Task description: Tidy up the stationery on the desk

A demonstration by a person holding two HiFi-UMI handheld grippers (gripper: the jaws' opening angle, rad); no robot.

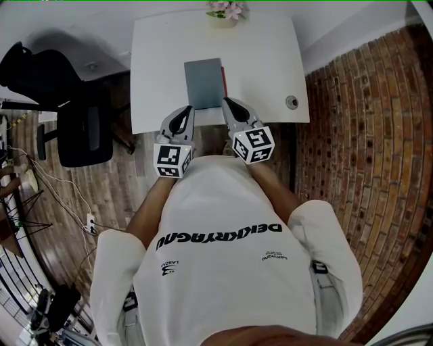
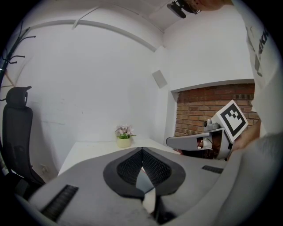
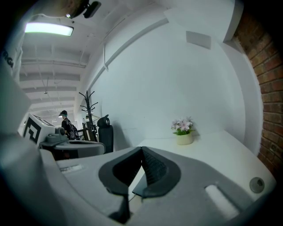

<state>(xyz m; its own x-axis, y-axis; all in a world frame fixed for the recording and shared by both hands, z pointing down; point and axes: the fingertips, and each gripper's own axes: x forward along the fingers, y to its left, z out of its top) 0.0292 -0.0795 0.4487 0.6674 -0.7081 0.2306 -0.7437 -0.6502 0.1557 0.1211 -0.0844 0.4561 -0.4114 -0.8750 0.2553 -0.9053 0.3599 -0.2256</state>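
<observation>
A grey notebook [image 1: 203, 82] with a red edge [image 1: 224, 80] lies on the white desk [image 1: 162, 61], close to its near edge. My left gripper [image 1: 184, 112] hovers at the desk's near edge just left of the notebook, and its jaws are shut with nothing held [image 2: 142, 150]. My right gripper [image 1: 229, 103] sits just right of the notebook's near corner, also shut and empty [image 3: 141, 149]. In each gripper view the other gripper shows alongside: the right gripper [image 2: 194, 141] and the left gripper [image 3: 75, 145].
A small pot of pink flowers [image 1: 225, 13] stands at the desk's far edge, against the white wall. A round cable hole [image 1: 291, 102] is at the near right corner. A black office chair [image 1: 74, 101] stands left of the desk. A brick wall [image 1: 365, 135] runs along the right.
</observation>
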